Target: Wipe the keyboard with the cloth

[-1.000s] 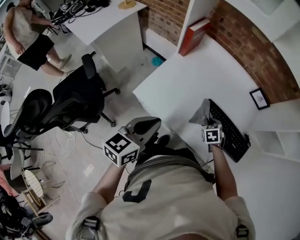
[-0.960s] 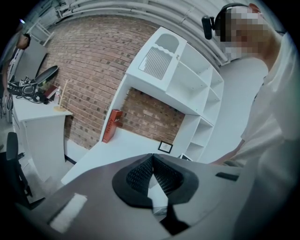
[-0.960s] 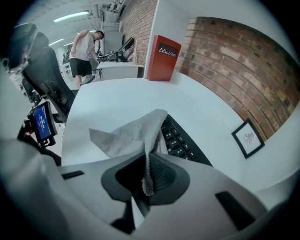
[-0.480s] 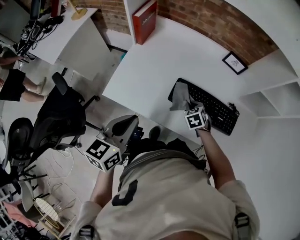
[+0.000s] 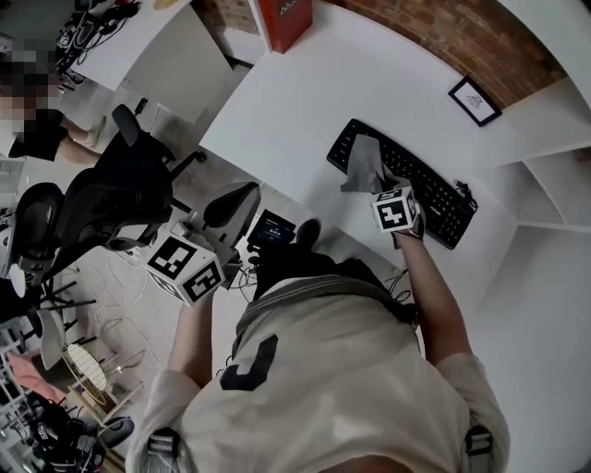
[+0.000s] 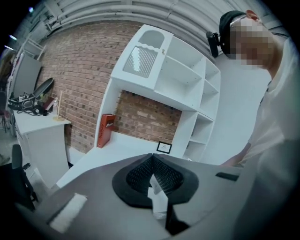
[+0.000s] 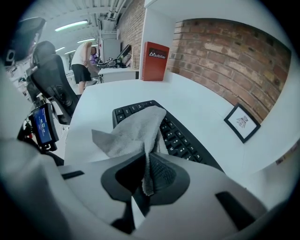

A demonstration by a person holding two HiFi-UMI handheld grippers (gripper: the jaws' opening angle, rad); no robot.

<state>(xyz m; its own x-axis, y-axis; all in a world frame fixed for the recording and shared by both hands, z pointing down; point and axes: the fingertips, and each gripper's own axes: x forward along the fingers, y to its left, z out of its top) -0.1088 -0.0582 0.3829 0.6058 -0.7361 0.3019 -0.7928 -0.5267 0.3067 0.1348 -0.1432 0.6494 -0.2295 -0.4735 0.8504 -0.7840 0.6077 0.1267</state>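
A black keyboard (image 5: 420, 189) lies slantwise on the white desk (image 5: 295, 102), near its front edge. My right gripper (image 5: 376, 185) is shut on a grey cloth (image 5: 362, 164), which drapes over the keyboard's left part. In the right gripper view, the cloth (image 7: 133, 129) rises from the pinched jaws of the right gripper (image 7: 144, 161) and covers the nearest keys of the keyboard (image 7: 180, 138). My left gripper (image 5: 238, 201) hangs off the desk above the floor, by a chair. The left gripper (image 6: 151, 161) is shut and holds nothing.
Black office chairs (image 5: 111, 199) stand left of the desk, and a small screen (image 5: 273, 229) sits below its edge. A red book (image 5: 288, 17) and a framed picture (image 5: 474, 100) stand at the back of the desk. White shelves (image 5: 545, 189) are at the right. A person (image 5: 37, 120) stands far left.
The head view has swung toward the desk. My right gripper has drawn the cloth a little along the keyboard, away from its left end. My left gripper has drifted up and sideways by the chair.
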